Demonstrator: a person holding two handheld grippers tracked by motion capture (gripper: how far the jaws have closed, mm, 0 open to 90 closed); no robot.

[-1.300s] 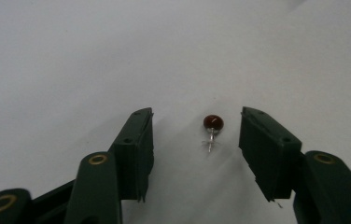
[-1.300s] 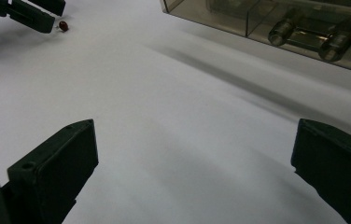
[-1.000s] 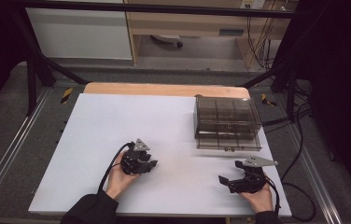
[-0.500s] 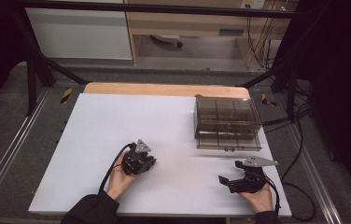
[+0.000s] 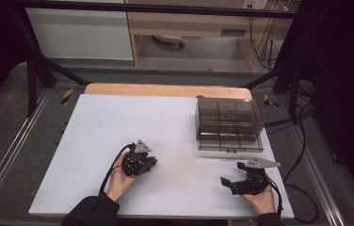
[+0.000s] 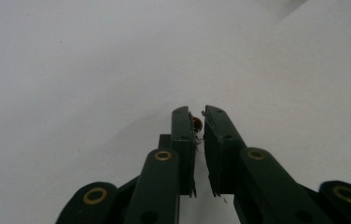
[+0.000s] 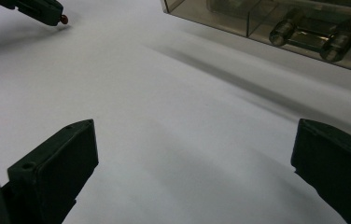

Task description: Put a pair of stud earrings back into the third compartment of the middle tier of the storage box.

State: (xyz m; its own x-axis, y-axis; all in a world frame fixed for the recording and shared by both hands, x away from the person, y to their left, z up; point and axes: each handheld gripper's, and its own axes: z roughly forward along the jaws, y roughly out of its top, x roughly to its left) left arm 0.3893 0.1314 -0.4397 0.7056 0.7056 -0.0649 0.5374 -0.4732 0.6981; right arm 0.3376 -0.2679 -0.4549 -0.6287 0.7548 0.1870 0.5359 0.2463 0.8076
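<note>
My left gripper [image 5: 152,162] rests low over the white table top [image 5: 118,122], left of centre, and its jaws are shut on a tiny dark red bead [image 6: 196,123] pinched at the tips [image 6: 197,116]. The same bead [image 7: 64,19] shows at the tip of the left gripper in the right gripper view, top left. My right gripper [image 5: 226,182] sits near the front right of the table with its jaws wide apart [image 7: 194,149] and nothing between them. A smoky clear plastic compartment box [image 5: 229,123] with a closed lid stands at the right rear, its metal latch [image 7: 306,35] facing my right gripper.
A wooden strip [image 5: 165,89] runs along the table's far edge. Black cables [image 5: 302,155] trail off the right side. Metal frame rails [image 5: 5,155] border the table, and shelving stands beyond the far edge.
The left gripper has shifted slightly toward the person and down. The right gripper has barely moved.
</note>
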